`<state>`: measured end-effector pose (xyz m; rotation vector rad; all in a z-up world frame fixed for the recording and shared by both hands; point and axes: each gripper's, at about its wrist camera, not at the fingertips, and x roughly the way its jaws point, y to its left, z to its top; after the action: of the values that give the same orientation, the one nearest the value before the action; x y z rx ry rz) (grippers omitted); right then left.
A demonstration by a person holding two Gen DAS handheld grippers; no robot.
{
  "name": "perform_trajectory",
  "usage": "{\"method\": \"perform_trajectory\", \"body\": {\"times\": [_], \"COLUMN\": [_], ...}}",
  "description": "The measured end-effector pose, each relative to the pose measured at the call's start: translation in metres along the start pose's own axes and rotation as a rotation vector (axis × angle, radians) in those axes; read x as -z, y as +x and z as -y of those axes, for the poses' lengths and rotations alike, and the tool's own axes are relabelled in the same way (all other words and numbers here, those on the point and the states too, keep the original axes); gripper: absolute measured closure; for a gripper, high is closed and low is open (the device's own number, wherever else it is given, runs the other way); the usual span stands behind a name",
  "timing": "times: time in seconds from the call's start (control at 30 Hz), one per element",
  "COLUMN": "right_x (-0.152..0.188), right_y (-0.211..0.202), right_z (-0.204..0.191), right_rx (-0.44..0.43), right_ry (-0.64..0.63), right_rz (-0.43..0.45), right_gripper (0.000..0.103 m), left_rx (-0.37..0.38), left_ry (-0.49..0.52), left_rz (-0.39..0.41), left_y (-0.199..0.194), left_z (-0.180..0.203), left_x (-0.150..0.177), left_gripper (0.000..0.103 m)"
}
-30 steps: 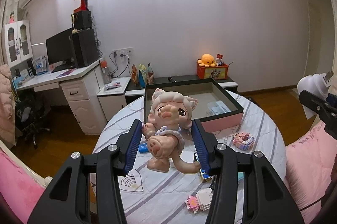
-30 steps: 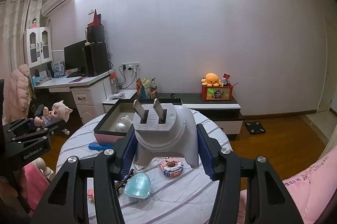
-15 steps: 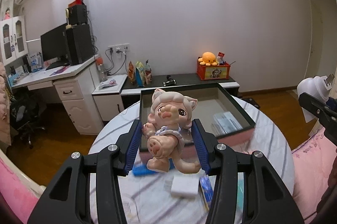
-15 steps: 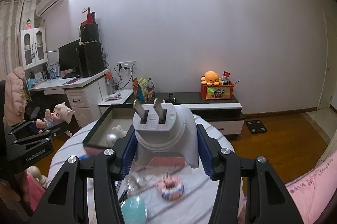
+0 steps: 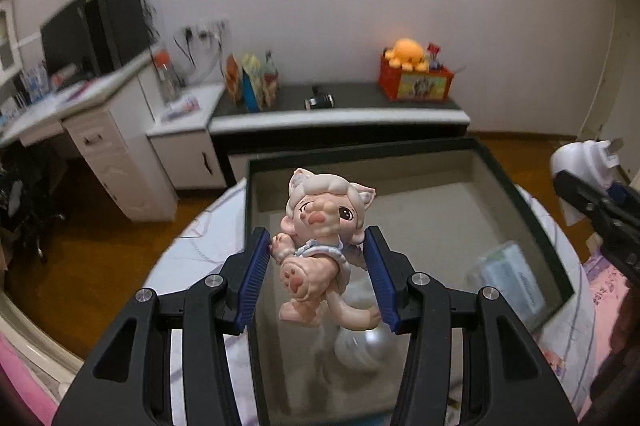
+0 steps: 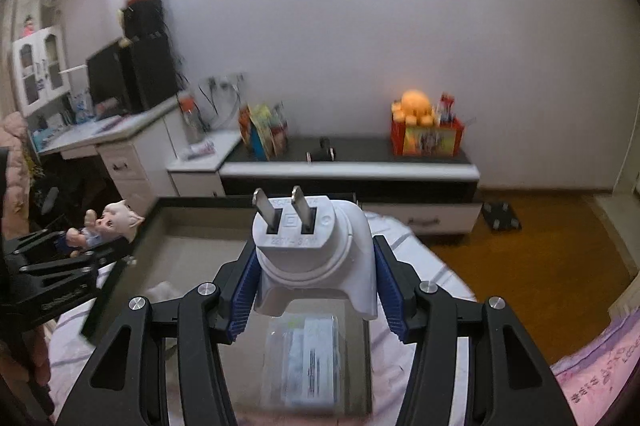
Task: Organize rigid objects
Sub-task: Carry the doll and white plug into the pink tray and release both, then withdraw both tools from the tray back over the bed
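White wall and a low dark-topped cabinet (image 5: 340,105) close off the far side in the left wrist view, with bare wood floor (image 5: 92,266) to the left of the round table (image 5: 208,238). On that table sits a dark-rimmed open box (image 5: 516,185), its floor mostly free apart from a clear packet (image 5: 512,278) at the right and a pale round thing, blurred, at the near end. Tilted down over the box, the left gripper (image 5: 318,274) has its blue pads clamped on a cat-eared figurine (image 5: 320,238). From the right wrist view, the box (image 6: 188,202) lies below with open floor (image 6: 540,246) to the right; the right gripper (image 6: 316,290), angled down, pinches a white plug adapter (image 6: 316,258), prongs pointing away, above the packet (image 6: 304,362).
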<state>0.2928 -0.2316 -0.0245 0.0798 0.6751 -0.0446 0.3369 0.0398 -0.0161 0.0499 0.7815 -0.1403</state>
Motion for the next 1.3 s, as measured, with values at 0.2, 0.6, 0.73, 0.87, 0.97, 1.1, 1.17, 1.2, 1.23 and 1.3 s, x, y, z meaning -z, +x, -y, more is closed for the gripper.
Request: {"method": "perform_trajectory", "body": {"times": [0.2, 0.6, 0.73, 0.87, 0.97, 1.1, 1.17, 1.2, 1.23, 1.3], "right_x": [0.001, -0.009, -0.011, -0.015, -0.018, -0.018, -0.014, -0.013, -0.009, -0.002], "right_y": [0.060, 0.053, 0.050, 0.039, 0.020, -0.025, -0.050, -0.058, -0.073, -0.096], "right_z": [0.005, 0.001, 0.001, -0.001, -0.003, -0.002, -0.002, -0.003, -0.003, -0.003], "right_rx": [0.001, 0.033, 0.039, 0.029, 0.036, 0.021, 0.019, 0.022, 0.026, 0.022], "right_ry": [0.017, -0.042, -0.039, -0.032, -0.043, -0.036, -0.051, -0.056, -0.063, -0.070], "right_rz": [-0.117, -0.070, -0.062, -0.039, -0.002, 0.065, 0.100, 0.110, 0.127, 0.155], "right_gripper": [0.048, 0.021, 0.021, 0.021, 0.021, 0.021, 0.021, 0.021, 0.021, 0.021], "left_rx": [0.017, -0.016, -0.021, -0.022, -0.029, -0.023, -0.031, -0.040, -0.056, -0.067], "left_ry": [-0.022, 0.007, 0.008, 0.017, 0.015, 0.014, 0.017, 0.018, 0.021, 0.021], "left_rz": [-0.093, -0.061, -0.047, -0.014, 0.017, 0.074, 0.108, 0.117, 0.138, 0.173], "left_y": [0.050, 0.047, 0.040, 0.021, -0.001, -0.039, -0.064, -0.072, -0.085, -0.106], "left_z": [-0.008, -0.008, -0.007, -0.003, -0.001, 0.001, 0.004, 0.006, 0.009, 0.011], "left_x": [-0.007, -0.009, -0.010, -0.012, -0.012, -0.007, 0.001, 0.005, 0.011, 0.021], "left_gripper": [0.054, 0.024, 0.024, 0.024, 0.024, 0.024, 0.024, 0.024, 0.024, 0.024]}}
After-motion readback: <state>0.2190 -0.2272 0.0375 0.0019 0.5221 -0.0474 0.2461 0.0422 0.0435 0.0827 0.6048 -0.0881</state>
